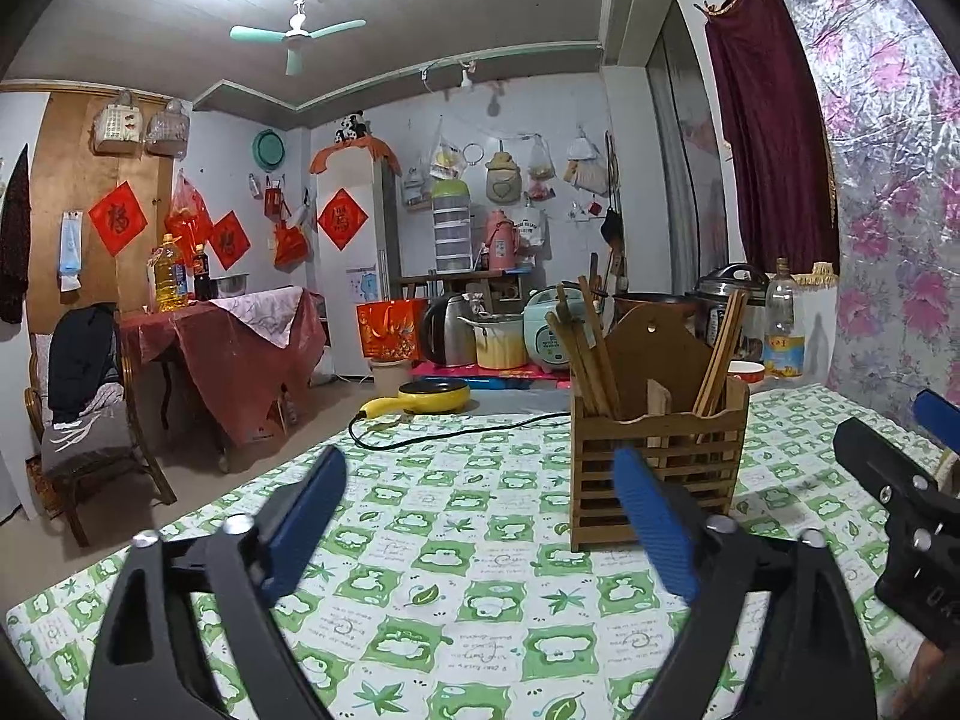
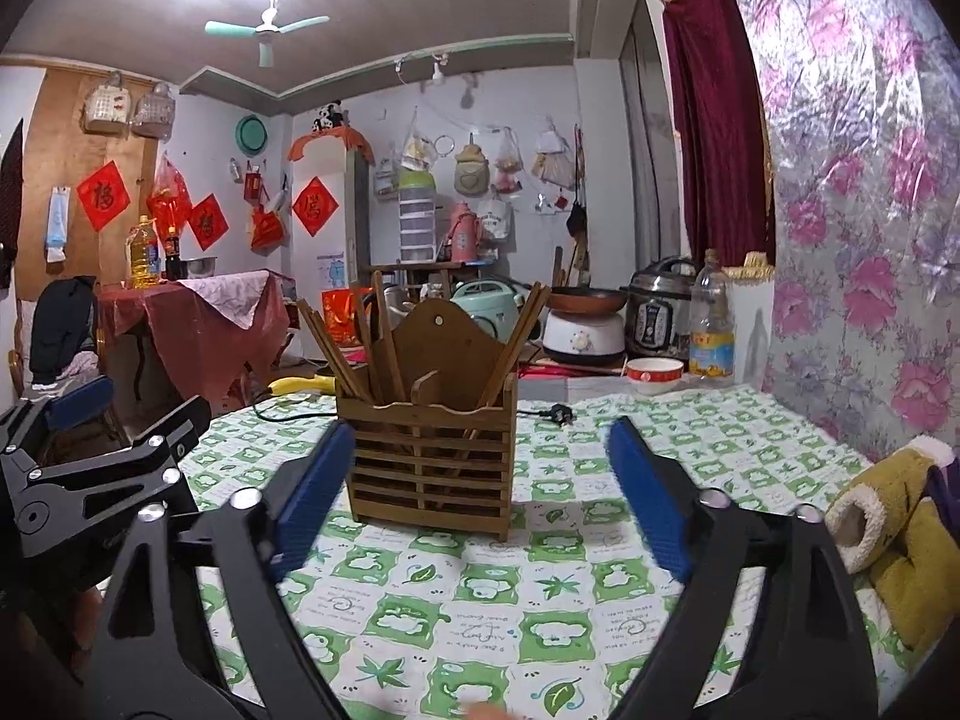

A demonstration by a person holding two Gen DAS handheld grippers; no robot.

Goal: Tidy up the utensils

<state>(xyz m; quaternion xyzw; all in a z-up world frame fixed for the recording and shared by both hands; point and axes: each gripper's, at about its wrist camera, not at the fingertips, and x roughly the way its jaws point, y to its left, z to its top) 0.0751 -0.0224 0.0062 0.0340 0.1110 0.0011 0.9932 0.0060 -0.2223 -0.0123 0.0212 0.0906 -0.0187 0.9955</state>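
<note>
— Grippers?
— Left gripper (image 1: pixel 480 516) and right gripper (image 2: pixel 474 498) both spread wide, holding nothing.
— Utensils?
— Brown chopsticks (image 2: pixel 360 342) stand in the slatted wooden holder (image 2: pixel 432 456) on the green-checked tablecloth (image 2: pixel 540 588), just ahead of the right gripper.

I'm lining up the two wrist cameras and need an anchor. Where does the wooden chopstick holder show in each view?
Left wrist view: the wooden chopstick holder stands right of centre on the green checked tablecloth, partly behind the right finger of the left gripper.
Right wrist view: the holder stands just left of centre, between the open fingers of the right gripper.
Shared landmark: the green ceiling fan.
</note>
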